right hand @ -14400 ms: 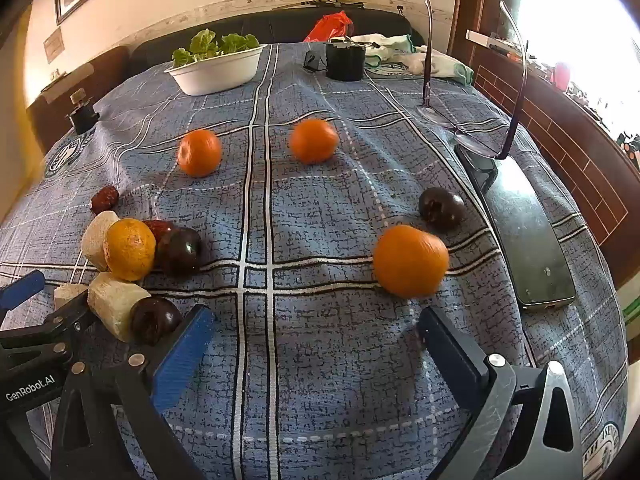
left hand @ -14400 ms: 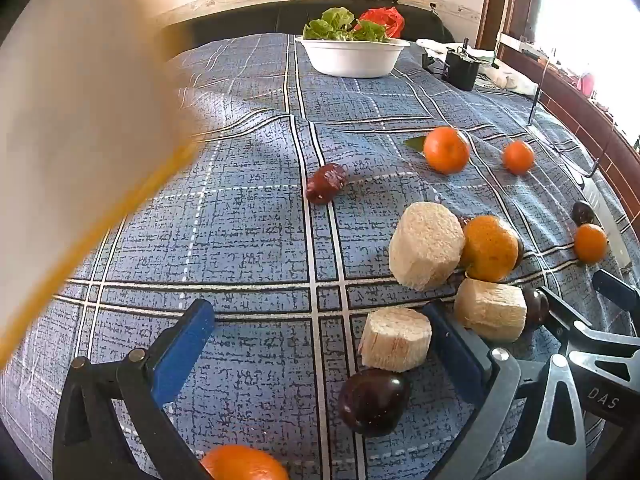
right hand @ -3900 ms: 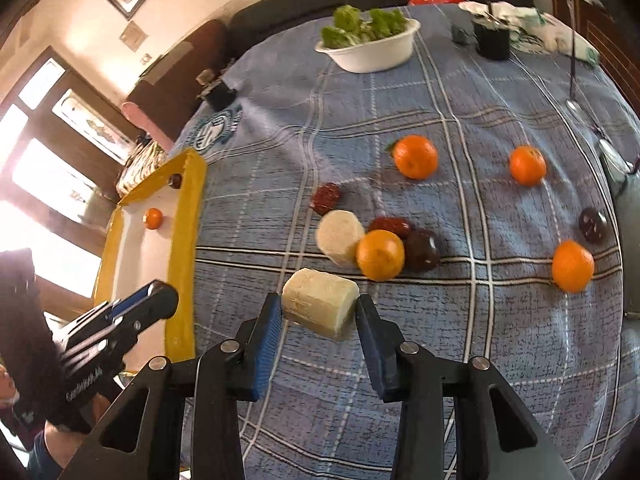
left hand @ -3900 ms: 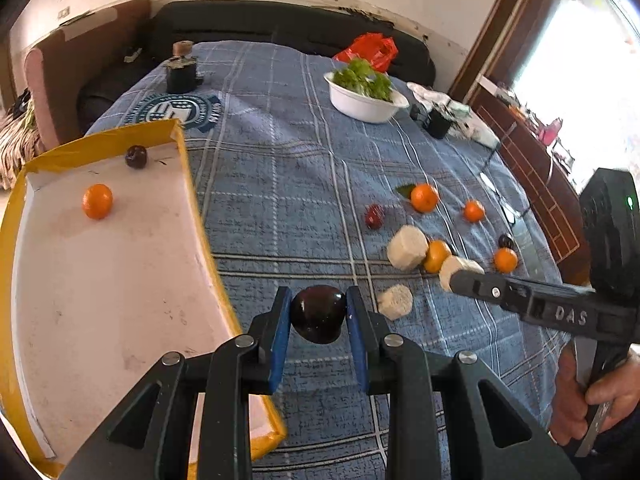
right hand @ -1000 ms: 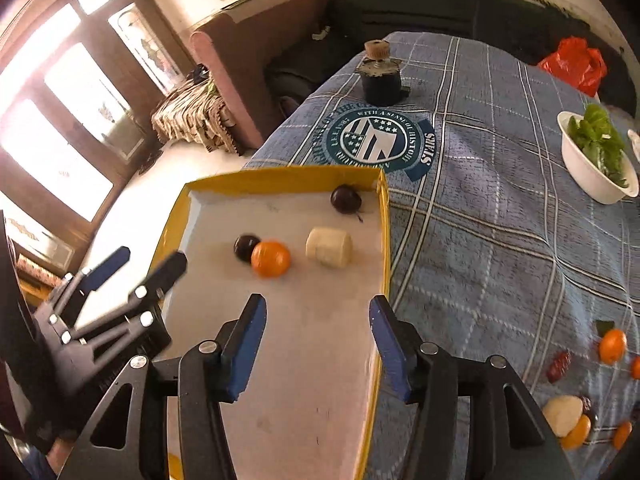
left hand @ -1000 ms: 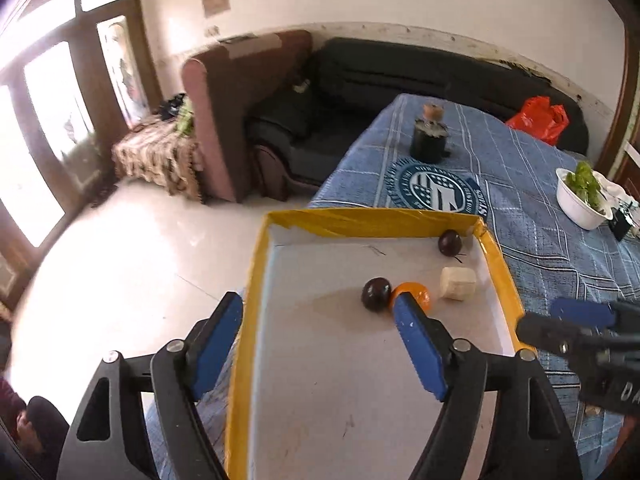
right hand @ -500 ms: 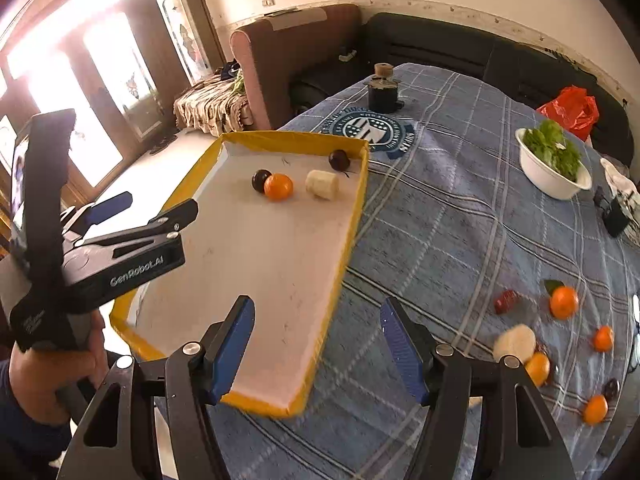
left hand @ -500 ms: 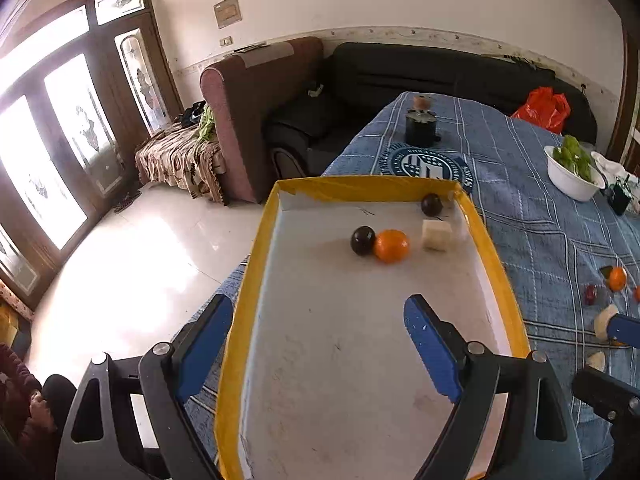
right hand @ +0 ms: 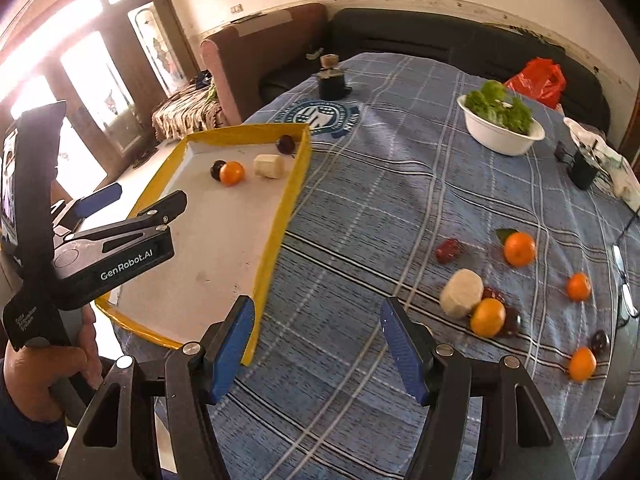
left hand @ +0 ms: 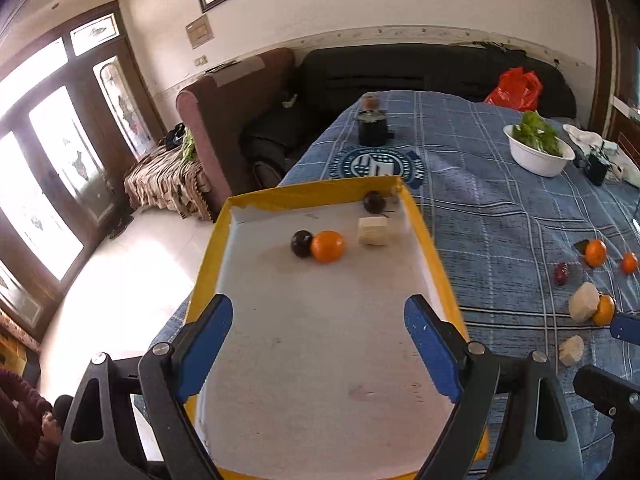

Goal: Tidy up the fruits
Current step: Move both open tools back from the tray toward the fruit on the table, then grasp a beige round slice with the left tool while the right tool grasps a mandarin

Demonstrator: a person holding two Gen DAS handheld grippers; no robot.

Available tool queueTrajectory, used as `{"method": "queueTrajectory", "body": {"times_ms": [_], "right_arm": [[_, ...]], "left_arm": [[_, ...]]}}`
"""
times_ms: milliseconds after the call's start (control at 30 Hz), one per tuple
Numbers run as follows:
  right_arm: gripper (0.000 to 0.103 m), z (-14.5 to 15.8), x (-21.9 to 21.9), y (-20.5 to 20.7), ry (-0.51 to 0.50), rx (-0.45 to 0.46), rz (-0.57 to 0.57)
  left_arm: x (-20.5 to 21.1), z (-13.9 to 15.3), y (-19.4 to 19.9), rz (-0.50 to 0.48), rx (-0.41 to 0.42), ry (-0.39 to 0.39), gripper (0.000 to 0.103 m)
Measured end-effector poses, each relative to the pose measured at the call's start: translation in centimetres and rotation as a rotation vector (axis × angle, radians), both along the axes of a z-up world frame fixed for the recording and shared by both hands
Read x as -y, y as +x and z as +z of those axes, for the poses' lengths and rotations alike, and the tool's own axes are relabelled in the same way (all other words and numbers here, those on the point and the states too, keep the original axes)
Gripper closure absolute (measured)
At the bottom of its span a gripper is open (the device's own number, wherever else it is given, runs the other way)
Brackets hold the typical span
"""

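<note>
A yellow-rimmed tray with a white floor holds two dark plums, an orange and a pale cut chunk. My left gripper hangs open over the tray's near half, nothing between its blue pads. My right gripper is open and empty over the blue checked cloth, just right of the tray rim. Loose on the cloth to the right lie several oranges, a pale chunk, a red date and a dark plum.
A white bowl of greens and a dark jar stand at the far side of the table. A phone lies at the right edge. A hand holds the left gripper beside the tray. Sofa and armchair lie beyond.
Both grippers have drawn back from the tray's far end and swung right; the loose fruit on the cloth has come into view. Both pairs of jaws stand wider than a second ago.
</note>
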State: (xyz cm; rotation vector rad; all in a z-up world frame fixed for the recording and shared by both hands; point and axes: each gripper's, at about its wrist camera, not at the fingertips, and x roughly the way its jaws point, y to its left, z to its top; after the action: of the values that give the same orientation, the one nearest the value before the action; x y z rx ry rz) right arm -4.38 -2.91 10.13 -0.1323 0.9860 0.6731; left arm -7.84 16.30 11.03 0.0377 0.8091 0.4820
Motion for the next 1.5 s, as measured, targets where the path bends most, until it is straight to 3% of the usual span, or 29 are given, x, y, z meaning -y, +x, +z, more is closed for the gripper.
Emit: {"method": "queueTrajectory", "body": {"times_ms": [667,833,1067,1200,1267,1333,1500], "right_arm": [[0.032,-0.1,4.5,1.2,0.013,-0.015,-0.092],[0.032,-0.6,7.2,2.1,0.028,-0.048,-0.178],[0.033,-2.9,13.0,3.4,0.035,-0.147,-0.382],[0.033,-3.1,15.4,3.4,0.044,-0.16,-0.442],[0.033,-3.1,16.1,3.2,0.046,-0.163,-0.454],[0.033,-3.3,16.8,3.0,0.044,-0.167,-0.465],[0.033,-3.7,18.5,2.7,0.042,-0.177,-0.485]], "left_arm": [[4.2,0.3,1.8,-0.084,-0.007,0.019,0.015],[5.6,0.5,2.3,-0.141,-0.003,-0.01,0.015],[9.8,0.6,2.9,-0.379,-0.013,-0.19,0.016],[13.4,-0.7,3.9,-0.541,-0.07,-0.301,0.016],[14.7,-1.8,4.4,-0.58,-0.113,-0.327,0.025],[15.8,-3.4,5.1,-0.603,-0.174,-0.338,0.048],[17.1,-6.8,5.8,-0.586,-0.252,-0.327,0.051]]}}
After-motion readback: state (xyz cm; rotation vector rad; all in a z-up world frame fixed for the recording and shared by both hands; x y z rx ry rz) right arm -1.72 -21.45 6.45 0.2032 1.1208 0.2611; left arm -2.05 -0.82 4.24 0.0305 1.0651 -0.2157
